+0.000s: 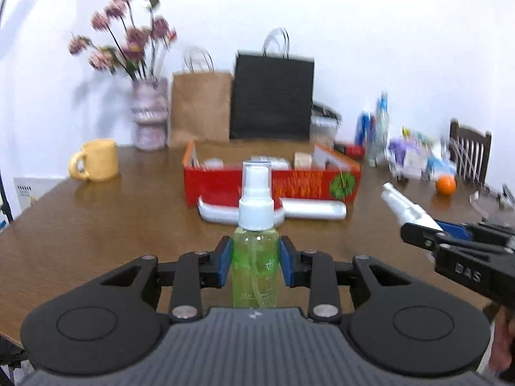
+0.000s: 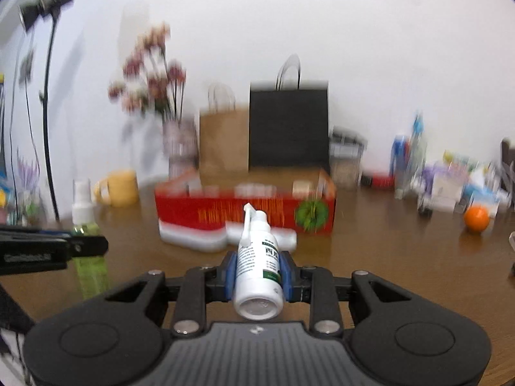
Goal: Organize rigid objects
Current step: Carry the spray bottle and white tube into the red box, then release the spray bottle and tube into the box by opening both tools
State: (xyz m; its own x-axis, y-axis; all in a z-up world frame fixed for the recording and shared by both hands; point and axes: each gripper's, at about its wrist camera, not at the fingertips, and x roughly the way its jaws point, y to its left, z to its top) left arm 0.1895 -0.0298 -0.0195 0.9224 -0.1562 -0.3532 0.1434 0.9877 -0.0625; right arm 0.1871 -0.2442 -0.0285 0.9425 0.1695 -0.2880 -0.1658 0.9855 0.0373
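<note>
Both grippers clamp bottles: left gripper (image 1: 255,262) green bottle (image 1: 256,257), right gripper (image 2: 258,273) white bottle (image 2: 257,276).

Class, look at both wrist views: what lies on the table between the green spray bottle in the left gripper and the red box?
A silver-white case lies against the red box, beyond the green spray bottle in the left gripper. The left wrist view shows it best.

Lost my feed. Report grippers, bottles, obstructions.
Left gripper shut on green spray bottle, upright. Right gripper shut on white spray bottle, nozzle forward. Red box ahead; silver case before it.
</note>
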